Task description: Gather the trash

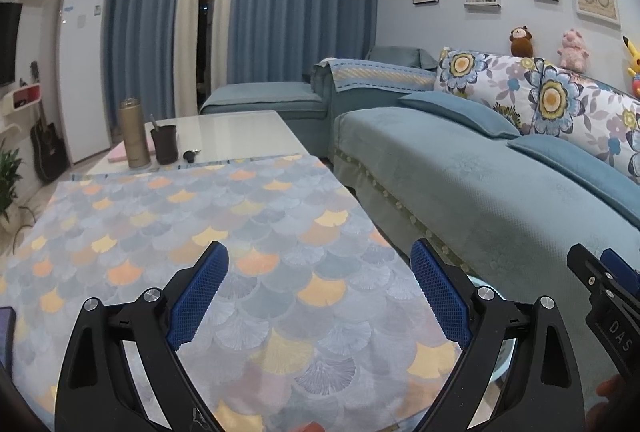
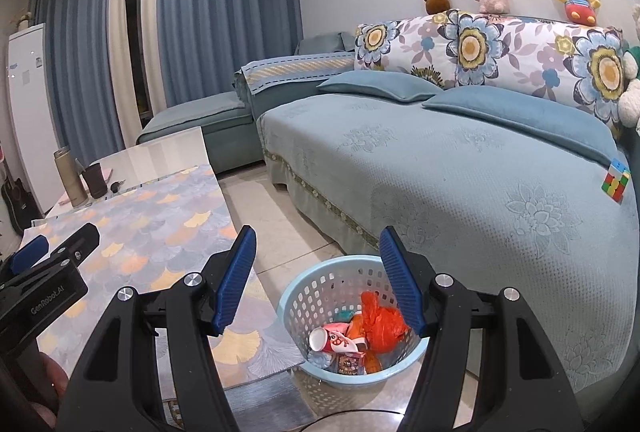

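Note:
A light blue perforated trash basket point(image 2: 316, 292) stands on the floor between the table and the sofa. It holds an orange plastic bag point(image 2: 380, 324), a paper cup point(image 2: 332, 340) and a small wrapper point(image 2: 350, 364). My right gripper point(image 2: 318, 284) is open and empty, above the basket. My left gripper point(image 1: 320, 292) is open and empty, over the table's patterned cloth point(image 1: 180, 224). The right gripper shows at the right edge of the left wrist view point(image 1: 608, 296), and the left gripper at the left edge of the right wrist view point(image 2: 48, 260).
A gold thermos point(image 1: 134, 133), a dark cup point(image 1: 165, 143) and keys point(image 1: 191, 154) stand at the table's far end. A blue sofa point(image 2: 440, 171) with floral cushions runs along the right, with a puzzle cube point(image 2: 615, 179) on it. Tiled floor point(image 2: 280, 207) lies between table and sofa.

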The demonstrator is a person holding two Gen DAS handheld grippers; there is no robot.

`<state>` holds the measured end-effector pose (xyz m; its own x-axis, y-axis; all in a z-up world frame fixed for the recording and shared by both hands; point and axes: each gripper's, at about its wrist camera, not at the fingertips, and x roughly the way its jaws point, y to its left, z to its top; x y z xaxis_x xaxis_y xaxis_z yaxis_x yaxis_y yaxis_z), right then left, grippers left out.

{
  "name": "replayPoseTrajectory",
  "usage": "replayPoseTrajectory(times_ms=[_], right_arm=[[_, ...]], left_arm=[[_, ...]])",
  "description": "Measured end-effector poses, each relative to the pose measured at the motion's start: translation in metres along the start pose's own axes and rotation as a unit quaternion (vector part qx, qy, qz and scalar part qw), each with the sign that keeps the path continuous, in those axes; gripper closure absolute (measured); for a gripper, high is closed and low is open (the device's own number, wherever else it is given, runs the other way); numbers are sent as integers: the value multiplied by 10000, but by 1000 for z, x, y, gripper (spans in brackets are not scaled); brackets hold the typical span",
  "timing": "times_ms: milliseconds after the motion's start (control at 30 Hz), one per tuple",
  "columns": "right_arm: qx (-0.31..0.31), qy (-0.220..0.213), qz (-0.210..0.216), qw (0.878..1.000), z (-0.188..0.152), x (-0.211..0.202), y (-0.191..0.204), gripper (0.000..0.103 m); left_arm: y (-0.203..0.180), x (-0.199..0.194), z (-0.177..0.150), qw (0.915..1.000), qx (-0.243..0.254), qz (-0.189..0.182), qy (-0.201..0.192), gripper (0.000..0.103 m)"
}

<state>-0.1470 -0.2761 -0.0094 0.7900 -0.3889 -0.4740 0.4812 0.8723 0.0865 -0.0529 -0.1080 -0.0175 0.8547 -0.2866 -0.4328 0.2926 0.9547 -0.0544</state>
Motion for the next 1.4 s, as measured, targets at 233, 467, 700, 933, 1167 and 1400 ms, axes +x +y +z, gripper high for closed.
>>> replayPoseTrajectory(times_ms=[233,467,700,933,1167,1400], right_arm=[[-6,47,42,10000,-1,2,1,43],[13,70,94,9999,-1,3,0,43],[11,126,116,9999,-2,5,-1,43],[12,185,154,9997,-1,9,-1,42],[83,204,134,9997,-1,10,-4,36],[75,222,156,9996,-1,10,-5,36]], left_arm=[[0,-1,1,10000,18,-26,-13,13],[-2,-4,3,9999,106,-56,-46,13],[-1,-1,2,9999,102,-37,5,13],[-2,-1,1,9999,129,-36,43,13],[-3,0,0,9999,109,-50,65,10],[-4,0,0,9999,108,-33,58,10]])
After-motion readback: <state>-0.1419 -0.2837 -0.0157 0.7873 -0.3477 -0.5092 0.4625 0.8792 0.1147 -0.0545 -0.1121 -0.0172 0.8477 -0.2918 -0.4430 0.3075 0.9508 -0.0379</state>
